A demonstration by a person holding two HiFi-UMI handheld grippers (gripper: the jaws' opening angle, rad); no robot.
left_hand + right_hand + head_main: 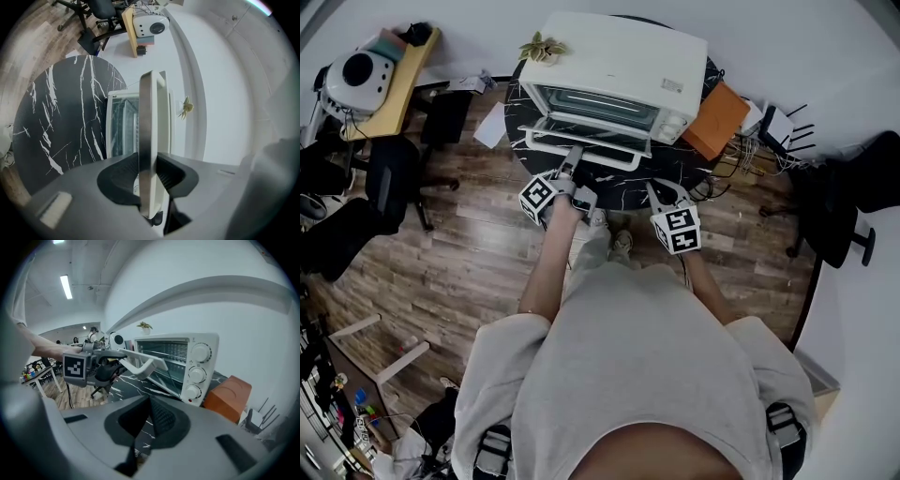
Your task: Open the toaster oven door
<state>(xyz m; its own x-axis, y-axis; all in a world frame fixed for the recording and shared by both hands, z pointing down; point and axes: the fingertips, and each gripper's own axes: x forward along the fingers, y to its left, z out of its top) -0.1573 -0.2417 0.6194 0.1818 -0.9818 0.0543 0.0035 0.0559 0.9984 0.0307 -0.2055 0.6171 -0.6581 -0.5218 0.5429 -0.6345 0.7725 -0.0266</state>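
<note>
Door [586,141] of the oven [619,56] on the table [614,192] stands swung well down toward me, its handle [145,122], running side to side, clamped in my nearer left hand-held gripper [571,164], while my right hand-held gripper [149,420] hangs back, clenched on nothing.

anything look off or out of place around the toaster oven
Nothing is spilled or broken. The toaster oven door is open only because the left gripper is clamped on its handle. One oddity: a small plant sits at the oven's top corner, probably an unwise spot near heat.
</note>
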